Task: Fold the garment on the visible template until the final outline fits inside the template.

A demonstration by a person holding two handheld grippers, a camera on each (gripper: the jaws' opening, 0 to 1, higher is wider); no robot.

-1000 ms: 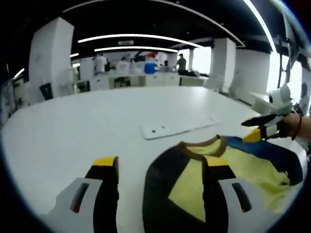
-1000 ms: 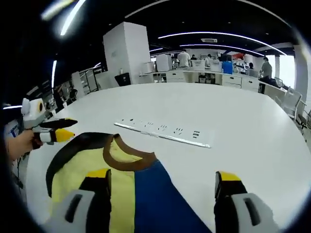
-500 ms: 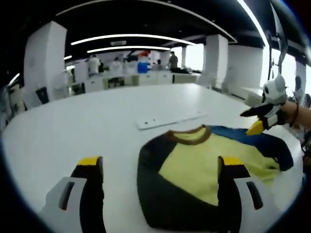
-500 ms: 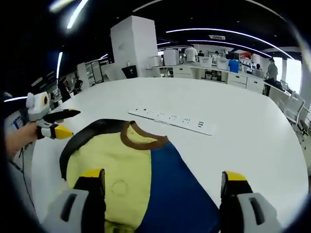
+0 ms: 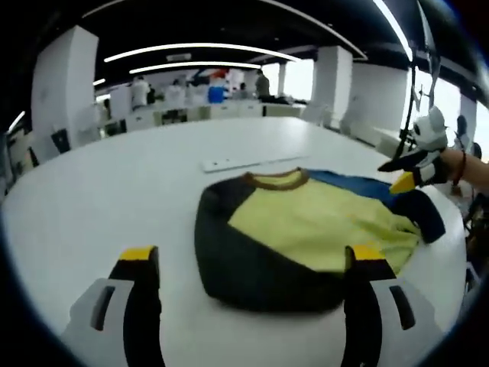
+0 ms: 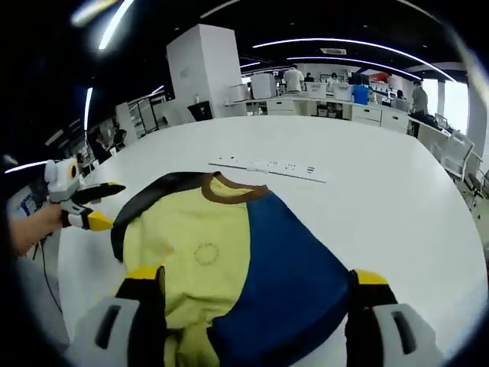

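Note:
A garment [image 5: 306,222] with a yellow front, brown collar, one dark sleeve and one blue sleeve lies spread on the white table [image 5: 114,191]. My left gripper [image 5: 252,260] hovers open at the garment's near dark edge, with nothing held. It also appears in the right gripper view, where the left gripper [image 6: 103,206] is in a hand beside the dark sleeve. Over the garment [image 6: 206,245] and its blue side, my right gripper [image 6: 257,275] stands wide open. The left gripper view has the right gripper [image 5: 399,173] near the blue sleeve, jaws apart.
A flat white strip [image 5: 241,162] with small dark marks lies just beyond the collar, the same strip [image 6: 267,165] in the right gripper view. The table [image 6: 397,191] stretches far on all sides. Desks, a white pillar [image 6: 199,76] and people stand in the distance.
Both grippers have drawn back from the garment, still open. The garment now shows whole and flat, farther from both pairs of jaws.

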